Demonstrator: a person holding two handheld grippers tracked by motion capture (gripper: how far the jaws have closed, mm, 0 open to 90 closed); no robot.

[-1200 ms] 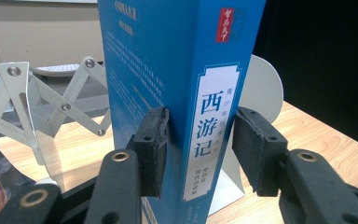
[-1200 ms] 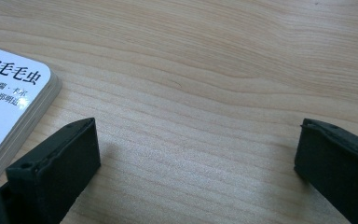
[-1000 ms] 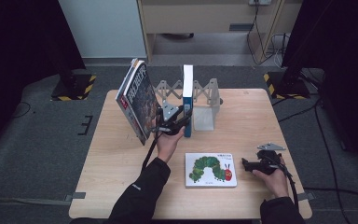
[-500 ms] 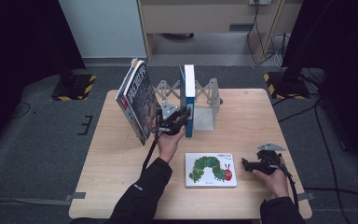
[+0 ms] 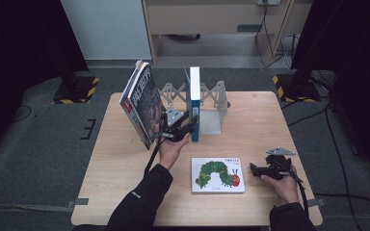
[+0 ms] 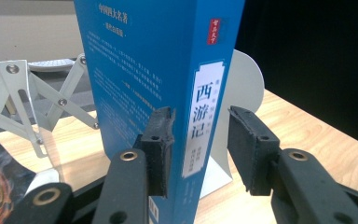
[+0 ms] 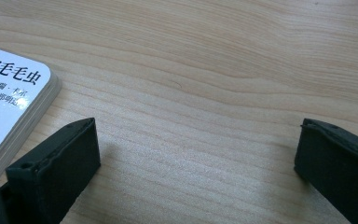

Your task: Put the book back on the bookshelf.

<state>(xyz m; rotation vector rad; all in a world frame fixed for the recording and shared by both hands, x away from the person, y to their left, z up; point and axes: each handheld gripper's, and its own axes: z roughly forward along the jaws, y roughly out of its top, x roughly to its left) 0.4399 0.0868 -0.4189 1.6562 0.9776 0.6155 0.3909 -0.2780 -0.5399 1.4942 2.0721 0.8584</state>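
A blue book stands upright against a grey metal bookend at the table's middle. My left gripper reaches its lower spine. In the left gripper view the blue book sits between the jaws. One pad lies against the cover, and the other pad stands off the spine with a gap. The jaws have just been opening, so the gripper is open. My right gripper rests open on the wood at the right, beside a flat caterpillar picture book.
A dark-covered book leans tilted at the left of my left hand. A folding scissor rack links to the bookend. The picture book's corner lies left of my right gripper. Bare wood spreads to the right.
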